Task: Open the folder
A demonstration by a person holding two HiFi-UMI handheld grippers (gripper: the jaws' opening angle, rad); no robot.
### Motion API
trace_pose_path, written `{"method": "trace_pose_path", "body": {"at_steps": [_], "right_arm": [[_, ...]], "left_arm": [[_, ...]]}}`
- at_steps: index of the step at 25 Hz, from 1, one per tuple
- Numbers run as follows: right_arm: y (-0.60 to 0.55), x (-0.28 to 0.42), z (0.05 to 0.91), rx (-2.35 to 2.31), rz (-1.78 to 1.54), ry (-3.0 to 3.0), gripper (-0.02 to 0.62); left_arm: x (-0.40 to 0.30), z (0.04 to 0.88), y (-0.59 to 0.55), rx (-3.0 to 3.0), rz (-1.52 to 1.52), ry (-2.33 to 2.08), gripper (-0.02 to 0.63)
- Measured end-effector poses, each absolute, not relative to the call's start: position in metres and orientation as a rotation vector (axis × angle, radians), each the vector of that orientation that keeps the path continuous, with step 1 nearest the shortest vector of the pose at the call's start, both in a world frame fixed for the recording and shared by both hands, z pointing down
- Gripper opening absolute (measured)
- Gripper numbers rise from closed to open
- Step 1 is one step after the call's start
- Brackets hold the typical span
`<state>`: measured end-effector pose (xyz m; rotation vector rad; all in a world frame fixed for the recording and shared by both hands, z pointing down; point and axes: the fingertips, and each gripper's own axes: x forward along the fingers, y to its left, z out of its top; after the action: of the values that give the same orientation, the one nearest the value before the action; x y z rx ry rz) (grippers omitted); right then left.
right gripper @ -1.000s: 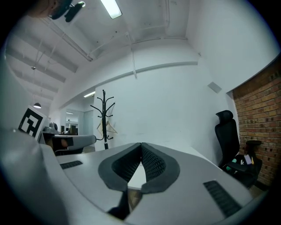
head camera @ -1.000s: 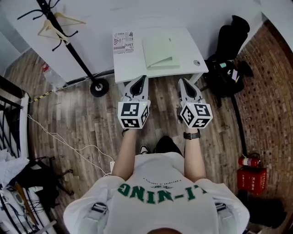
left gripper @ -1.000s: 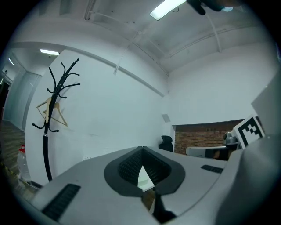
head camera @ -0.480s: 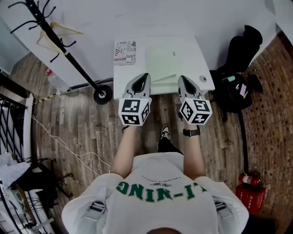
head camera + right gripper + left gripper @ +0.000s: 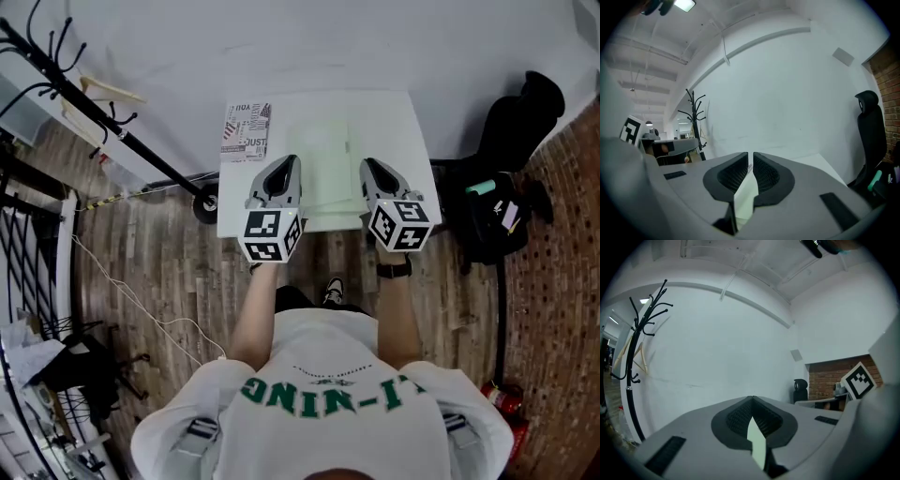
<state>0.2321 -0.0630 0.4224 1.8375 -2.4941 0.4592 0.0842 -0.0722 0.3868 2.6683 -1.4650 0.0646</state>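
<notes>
A pale green folder (image 5: 323,155) lies shut on the white table (image 5: 394,122), near its front edge. Both grippers point level at the wall, over the table's front. My left gripper (image 5: 292,161) hovers over the folder's left edge; in the left gripper view its jaws (image 5: 751,399) meet at the tips, shut on nothing, and the folder shows as a green sliver below. My right gripper (image 5: 366,162) hangs above the folder's right edge. Its jaws (image 5: 750,157) are opening, a narrow slit apart, with nothing between them; the folder shows beneath.
A printed booklet (image 5: 247,131) lies on the table's left part. A black coat stand (image 5: 94,117) with hangers rises to the left. A black chair (image 5: 539,108) and a dark bag (image 5: 492,220) stand right of the table. Behind it is a white wall.
The person has walked up to the table. Both grippers moved forward from over the wooden floor to over the table's front edge and the folder.
</notes>
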Motion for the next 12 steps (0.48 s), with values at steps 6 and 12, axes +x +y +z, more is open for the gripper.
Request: {"method": "trace_pose_path", "body": {"at_steps": [6,12], "right_arm": [[-0.11,0.247,0.461,1.732,0.605,-2.491,0.088],[-0.15,0.247,0.496,1.648,0.82,-2.494,0.17]], "left_arm": [[0.101,0.41,-0.116,2.629,0.118,-1.48,0.014],[0.102,0.42,-0.159,2.614,0.129,-1.468,0.014]]}}
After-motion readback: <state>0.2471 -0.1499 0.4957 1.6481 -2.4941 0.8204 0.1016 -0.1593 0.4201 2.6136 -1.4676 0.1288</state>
